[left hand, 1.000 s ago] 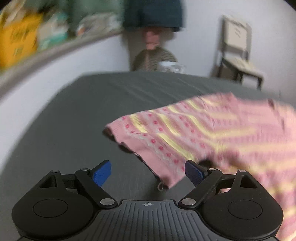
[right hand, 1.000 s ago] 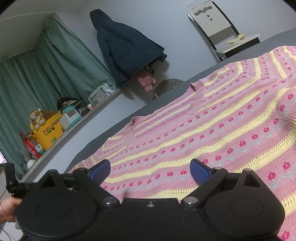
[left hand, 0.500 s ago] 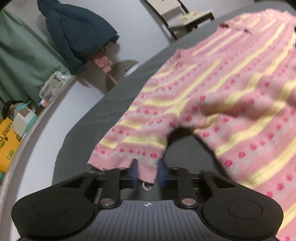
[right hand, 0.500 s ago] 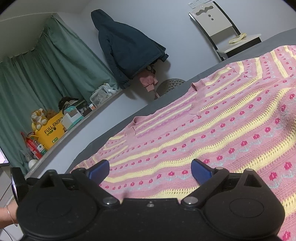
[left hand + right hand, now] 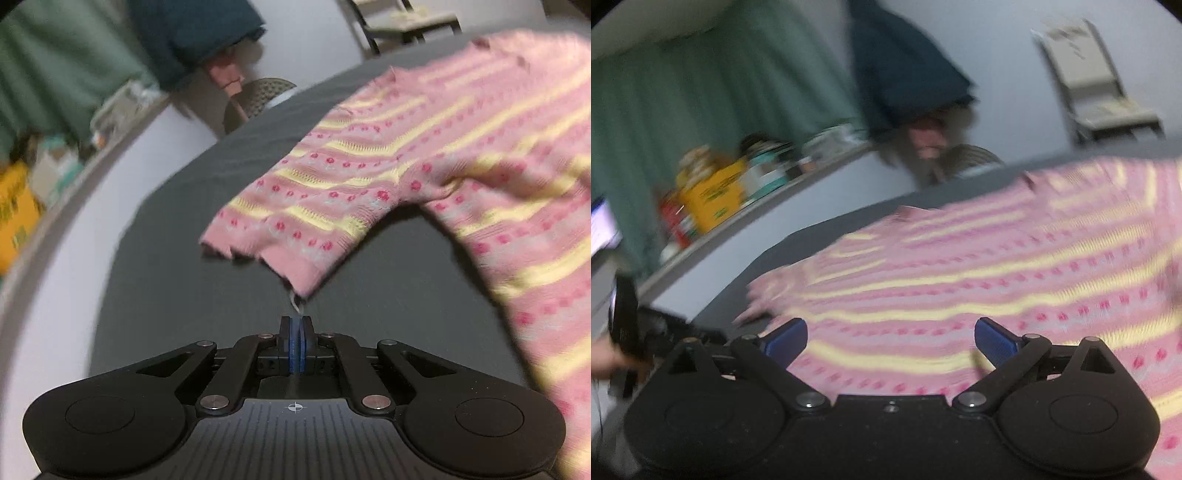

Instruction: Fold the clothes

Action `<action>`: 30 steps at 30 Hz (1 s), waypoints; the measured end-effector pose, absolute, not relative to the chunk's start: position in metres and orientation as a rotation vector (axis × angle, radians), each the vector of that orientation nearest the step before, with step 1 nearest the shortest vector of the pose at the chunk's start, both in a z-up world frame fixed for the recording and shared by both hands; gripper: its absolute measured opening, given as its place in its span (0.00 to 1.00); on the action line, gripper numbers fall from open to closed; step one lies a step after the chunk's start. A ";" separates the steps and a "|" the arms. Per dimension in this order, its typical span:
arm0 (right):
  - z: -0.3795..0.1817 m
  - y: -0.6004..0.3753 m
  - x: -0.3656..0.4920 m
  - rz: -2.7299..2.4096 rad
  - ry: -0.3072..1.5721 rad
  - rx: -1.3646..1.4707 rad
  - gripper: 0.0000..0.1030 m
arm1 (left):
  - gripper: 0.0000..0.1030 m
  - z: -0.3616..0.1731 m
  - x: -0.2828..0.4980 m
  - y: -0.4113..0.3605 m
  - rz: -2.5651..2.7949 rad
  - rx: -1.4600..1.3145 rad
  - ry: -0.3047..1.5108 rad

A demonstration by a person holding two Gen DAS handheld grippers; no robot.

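A pink knit sweater [image 5: 461, 147] with yellow stripes and red dots lies spread on the dark grey bed [image 5: 192, 229]. Its sleeve cuff [image 5: 295, 262] hangs slightly raised, drawn to a point just ahead of my left gripper [image 5: 296, 332]. That gripper is shut, blue pads pressed together, with no cloth between them. A pale thread loop [image 5: 297, 304] dangles from the cuff just above the pads; whether it is caught I cannot tell. My right gripper [image 5: 890, 338] is open, low over the sweater's body [image 5: 979, 280], nothing between its fingers. Both views are blurred.
A white bed rim [image 5: 74, 221] curves along the left. Behind it a ledge holds a yellow box [image 5: 713, 195] and clutter before green curtains [image 5: 701, 103]. A dark coat [image 5: 905, 74] hangs on the wall; a chair [image 5: 1097, 88] stands at the back right.
The left gripper closed on the sleeve cuff, then the cuff came out from between the pads, which are now fully together. The right gripper stayed open and swung, blurring its view.
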State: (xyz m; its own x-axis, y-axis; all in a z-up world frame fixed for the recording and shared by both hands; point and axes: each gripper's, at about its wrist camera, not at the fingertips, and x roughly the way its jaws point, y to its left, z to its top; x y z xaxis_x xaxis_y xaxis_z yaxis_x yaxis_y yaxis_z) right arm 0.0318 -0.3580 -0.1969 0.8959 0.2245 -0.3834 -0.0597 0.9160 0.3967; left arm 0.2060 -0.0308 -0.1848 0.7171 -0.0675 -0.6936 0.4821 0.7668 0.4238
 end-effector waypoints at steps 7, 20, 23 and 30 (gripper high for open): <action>-0.136 -0.391 -0.023 0.077 0.393 0.364 0.97 | 0.91 -0.147 0.121 0.013 -0.574 0.322 0.859; -0.144 -0.442 -0.124 -0.254 0.458 0.405 0.97 | 0.44 -0.176 0.089 0.007 -0.727 0.253 1.274; -0.146 -0.454 -0.127 -0.292 0.530 0.389 0.97 | 0.44 -0.185 0.078 -0.006 -0.728 0.289 1.307; -0.161 -0.479 -0.127 -0.287 0.743 0.433 0.96 | 0.03 -0.182 0.065 -0.012 -0.701 0.241 1.351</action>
